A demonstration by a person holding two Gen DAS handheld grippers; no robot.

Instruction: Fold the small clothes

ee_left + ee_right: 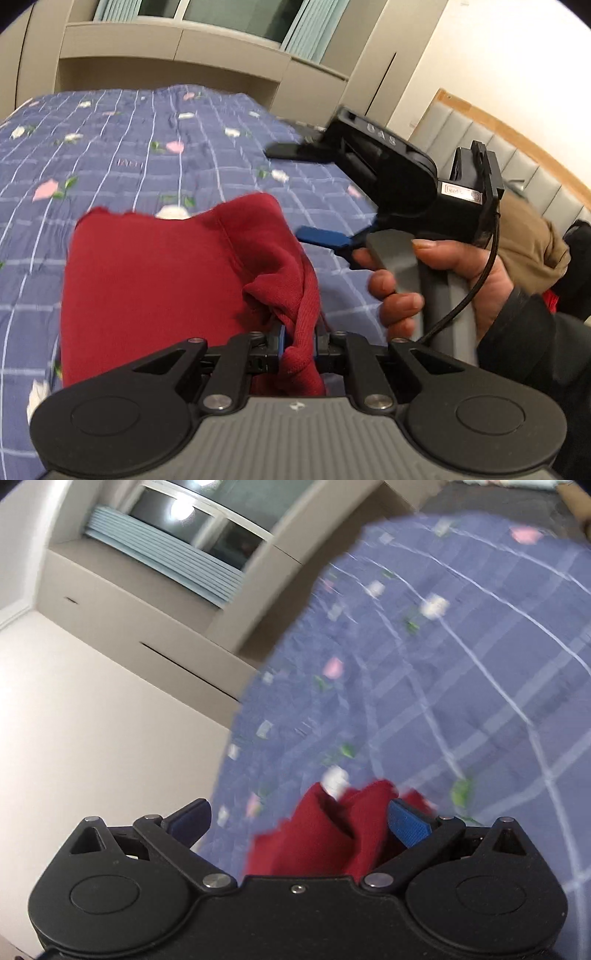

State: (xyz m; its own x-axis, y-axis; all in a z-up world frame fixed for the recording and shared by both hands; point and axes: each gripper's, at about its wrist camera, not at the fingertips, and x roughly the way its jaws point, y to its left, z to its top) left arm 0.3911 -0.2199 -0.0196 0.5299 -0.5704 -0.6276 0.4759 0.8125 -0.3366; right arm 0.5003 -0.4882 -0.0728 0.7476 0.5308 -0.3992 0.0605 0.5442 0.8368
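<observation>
The red garment is clenched at a bunched edge by the left claw and hangs forward over the bed. The right claw is held released, just right of the cloth, nearest its free edge

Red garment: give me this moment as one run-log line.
left gripper: shut on red garment | right gripper: open, cloth between fingers, no pinch | blue floral bedspread: under garment | fold: unfinished

Blue checked bedspread (pink flowers); beige cabinets; padded headboard
</observation>
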